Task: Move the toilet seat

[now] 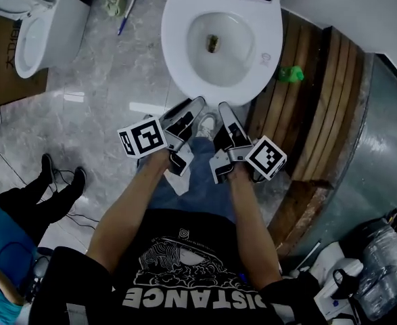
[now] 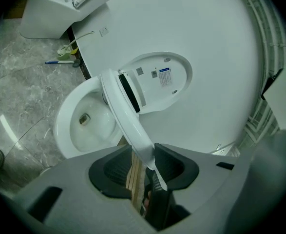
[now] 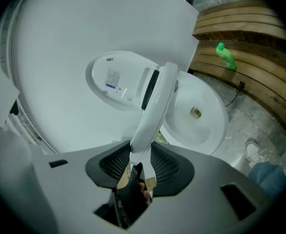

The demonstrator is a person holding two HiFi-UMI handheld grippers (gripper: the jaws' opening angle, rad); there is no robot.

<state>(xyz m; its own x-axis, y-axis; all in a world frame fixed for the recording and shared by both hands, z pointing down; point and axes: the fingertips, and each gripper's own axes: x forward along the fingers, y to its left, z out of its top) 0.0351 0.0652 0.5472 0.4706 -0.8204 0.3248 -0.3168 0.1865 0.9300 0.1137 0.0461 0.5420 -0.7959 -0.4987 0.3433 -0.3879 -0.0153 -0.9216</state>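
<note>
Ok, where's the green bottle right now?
In the head view the green bottle sits on the wooden slats, just right of the toilet bowl. The right gripper view shows it at upper right.

Two toilets (image 2: 65,135) (image 2: 45,18), one gripped toilet seat (image 2: 125,116), two tongs (image 1: 193,107) (image 1: 224,110), one green bottle (image 1: 291,74)

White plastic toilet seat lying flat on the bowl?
No, the white plastic toilet seat stands tilted up, clear of the white ceramic bowl.
</note>
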